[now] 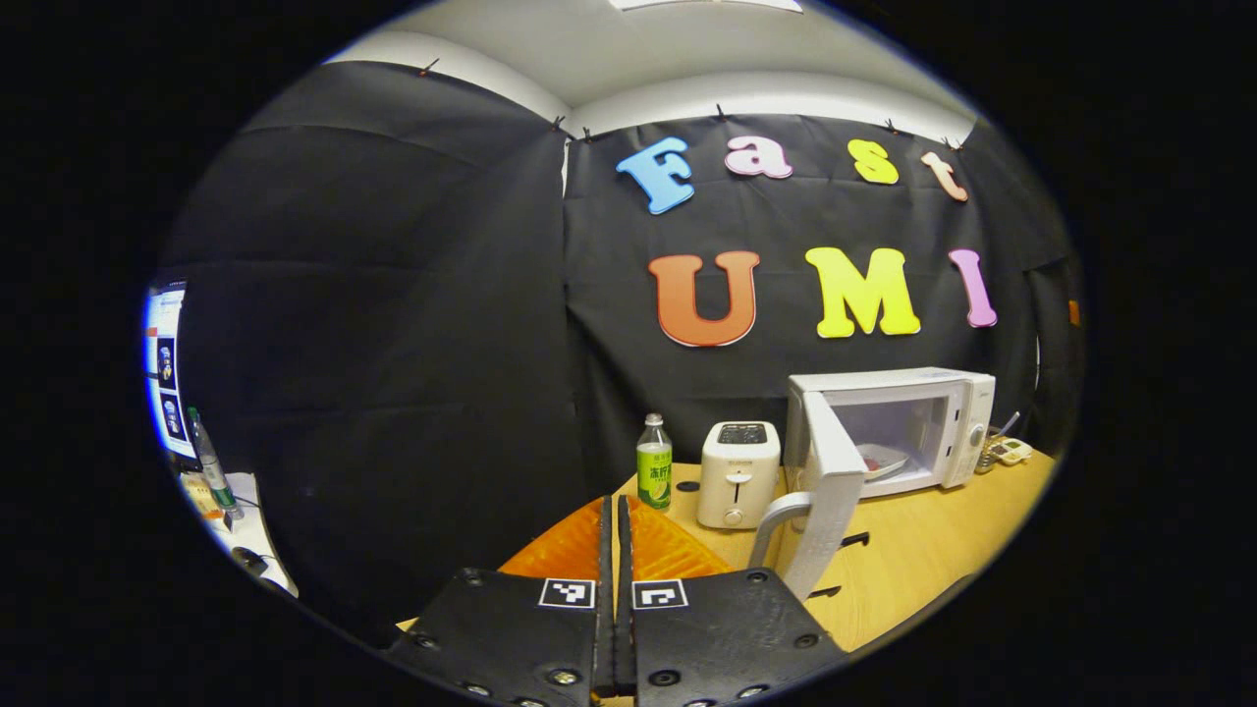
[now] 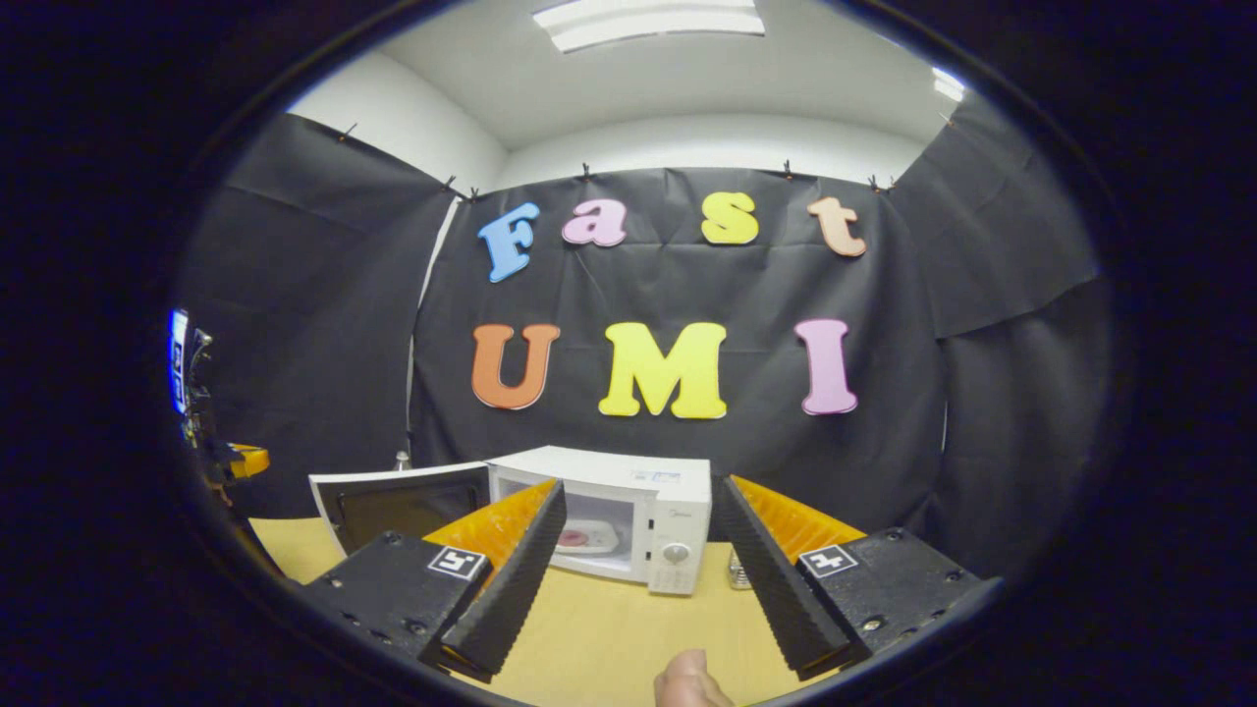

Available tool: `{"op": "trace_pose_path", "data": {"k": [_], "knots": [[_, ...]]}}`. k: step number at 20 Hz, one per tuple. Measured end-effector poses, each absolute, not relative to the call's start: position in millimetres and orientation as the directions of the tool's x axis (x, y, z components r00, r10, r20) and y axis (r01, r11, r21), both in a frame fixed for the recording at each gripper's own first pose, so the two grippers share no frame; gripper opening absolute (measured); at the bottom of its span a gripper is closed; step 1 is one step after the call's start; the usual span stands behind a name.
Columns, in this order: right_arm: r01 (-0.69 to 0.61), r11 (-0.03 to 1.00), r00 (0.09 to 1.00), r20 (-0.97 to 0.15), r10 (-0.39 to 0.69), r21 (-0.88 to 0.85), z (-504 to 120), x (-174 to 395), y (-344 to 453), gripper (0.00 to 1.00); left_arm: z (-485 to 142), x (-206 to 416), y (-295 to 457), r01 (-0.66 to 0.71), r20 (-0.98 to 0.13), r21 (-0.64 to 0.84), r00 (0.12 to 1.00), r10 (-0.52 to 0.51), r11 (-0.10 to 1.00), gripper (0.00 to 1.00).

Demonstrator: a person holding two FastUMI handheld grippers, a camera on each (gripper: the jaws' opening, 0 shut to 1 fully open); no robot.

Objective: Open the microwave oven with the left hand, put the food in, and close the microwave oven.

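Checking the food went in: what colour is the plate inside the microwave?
White plate with something red on it, best in the left gripper view.

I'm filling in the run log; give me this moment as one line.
microwave: door open | plate of food: inside | left gripper: shut, empty, back from door | right gripper: open, empty | left to do: close door

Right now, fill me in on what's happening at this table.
A person holds a two-finger gripper in each hand in front of a white microwave on a wooden table. The microwave door is swung open, and a plate of food sits inside. The left gripper is shut and empty; the right gripper is open. Neither touches anything, so closing the door remains.
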State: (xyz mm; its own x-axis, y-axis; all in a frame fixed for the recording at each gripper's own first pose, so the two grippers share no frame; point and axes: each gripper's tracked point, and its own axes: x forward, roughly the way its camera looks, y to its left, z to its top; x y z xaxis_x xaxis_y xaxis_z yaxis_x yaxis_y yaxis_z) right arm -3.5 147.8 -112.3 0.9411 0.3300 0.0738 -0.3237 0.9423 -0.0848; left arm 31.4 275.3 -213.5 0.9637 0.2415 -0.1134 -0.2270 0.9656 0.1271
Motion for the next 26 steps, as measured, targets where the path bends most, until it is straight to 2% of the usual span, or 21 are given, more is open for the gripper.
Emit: {"op": "trace_pose_path", "data": {"k": [1, 7, 8, 9, 10, 15, 16, 17, 18, 21, 22, 26], "knots": [[-0.297, 0.951, 0.95, 0.076, 0.304, -0.092, -110.3, -9.9, 131.7, 1.0, -222.2, 37.7, 275.1, -0.216, -0.13, 0.108, 0.965, 0.229, 0.97, 0.0], [-0.271, 0.962, 0.96, 0.068, 0.271, -0.012, -96.9, -46.6, 80.1, 1.0, -281.3, 89.1, 256.6, -0.104, -0.202, 0.014, 0.974, 0.105, 0.994, 0.0], [-0.263, 0.965, 0.962, 0.067, 0.263, -0.004, -96.1, -52.3, 70.9, 0.92, -285.4, 85.1, 248.5, -0.081, -0.205, -0.008, 0.976, 0.078, 0.997, 0.0], [-0.25, 0.968, 0.966, 0.067, 0.249, 0.006, -95.0, -57.1, 60.0, 0.92, -289.4, 87.1, 243.1, -0.071, -0.208, -0.021, 0.976, 0.065, 0.997, 0.0], [-0.237, 0.971, 0.97, 0.065, 0.236, 0.013, -93.6, -59.4, 51.1, 1.0, -294.1, 90.1, 237.2, -0.054, -0.214, -0.026, 0.976, 0.047, 0.998, 0.0], [-0.215, 0.976, 0.975, 0.061, 0.213, 0.025, -89.5, -84.2, 23.7, 1.0, -304.9, 92.5, 208.2, 0.0, -0.221, 0.036, 0.975, 0.008, 0.999, 0.0], [-0.213, 0.977, 0.976, 0.057, 0.212, 0.012, -91.2, -88.0, 18.7, 1.0, -305.8, 90.0, 203.8, 0.005, -0.224, 0.045, 0.975, 0.005, 0.999, 0.1], [-0.21, 0.978, 0.976, 0.055, 0.21, 0.001, -92.9, -92.2, 13.0, 1.0, -305.2, 87.3, 197.9, 0.018, -0.227, 0.036, 0.974, -0.01, 0.999, 0.0], [-0.209, 0.978, 0.976, 0.056, 0.209, -0.008, -92.5, -96.2, 8.9, 0.92, -305.0, 84.3, 191.1, 0.032, -0.229, 0.027, 0.973, -0.025, 0.999, 0.0], [-0.217, 0.976, 0.974, 0.059, 0.218, -0.017, -90.7, -105.5, -0.5, 0.92, -307.9, 83.8, 173.9, 0.043, -0.235, 0.039, 0.971, -0.033, 0.998, 0.0], [-0.221, 0.975, 0.973, 0.06, 0.221, -0.013, -91.1, -106.9, -3.6, 1.0, -306.7, 82.0, 167.4, 0.053, -0.231, 0.042, 0.972, -0.042, 0.998, 0.0], [-0.254, 0.967, 0.967, 0.026, 0.253, 0.023, -102.0, -111.1, -9.8, 1.0, -307.8, 78.9, 131.5, 0.115, -0.236, 0.057, 0.967, -0.099, 0.992, 0.0]]}}
